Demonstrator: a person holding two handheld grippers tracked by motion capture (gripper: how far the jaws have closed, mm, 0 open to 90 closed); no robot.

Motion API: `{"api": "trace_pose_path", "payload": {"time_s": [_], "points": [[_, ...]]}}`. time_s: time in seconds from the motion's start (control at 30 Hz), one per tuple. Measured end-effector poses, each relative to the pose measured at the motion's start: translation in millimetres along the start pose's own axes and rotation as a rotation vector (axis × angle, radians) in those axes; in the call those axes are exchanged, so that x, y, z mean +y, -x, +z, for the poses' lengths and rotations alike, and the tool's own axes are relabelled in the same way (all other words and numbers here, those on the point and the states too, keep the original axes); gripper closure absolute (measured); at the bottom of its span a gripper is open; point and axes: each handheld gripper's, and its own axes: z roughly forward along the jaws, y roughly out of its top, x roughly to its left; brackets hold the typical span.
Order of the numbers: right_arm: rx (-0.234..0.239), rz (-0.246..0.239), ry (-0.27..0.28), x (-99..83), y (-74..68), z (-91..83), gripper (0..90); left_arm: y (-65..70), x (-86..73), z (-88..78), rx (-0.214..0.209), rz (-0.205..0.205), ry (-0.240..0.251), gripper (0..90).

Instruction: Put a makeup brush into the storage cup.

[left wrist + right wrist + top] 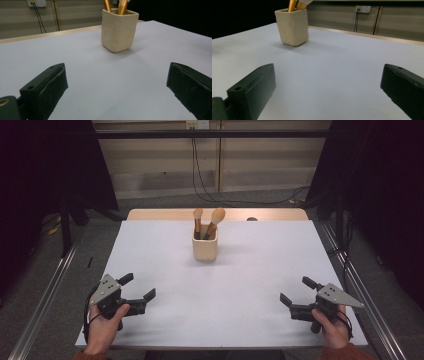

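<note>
Cream holder [205,250] upright mid-table, two gold-handled, seemingly makeup brushes [216,219] inside, both grippers' jaws wide, empty

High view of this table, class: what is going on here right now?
A person sits at a white table with a two-jaw gripper in each hand. The left gripper and the right gripper are both open, holding nothing, and rest near the table's near edge, far apart. Toward the far side stands a cream cup with two makeup brushes upright in it, bristles up. Nothing touches the cup or brushes; both grippers point roughly toward it.
</note>
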Motion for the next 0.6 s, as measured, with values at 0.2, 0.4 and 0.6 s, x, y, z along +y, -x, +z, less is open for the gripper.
{"api": "trace_pose_path", "payload": {"time_s": [0.2,0.4,0.6], "points": [[-0.001,-0.002,-0.003,-0.3,-0.4,-0.5,0.0,1.6,-7.4,-7.1,0.028,0.004,0.016,2.4],[-0.001,0.000,-0.001,-0.8,0.3,-1.2,0.0,0.8,-10.3,-14.9,0.020,-0.015,0.039,2.3],[0.003,-0.011,-0.006,-1.1,0.7,-1.0,0.0,2.4,-13.0,-12.3,0.012,-0.010,0.017,2.4]]}}
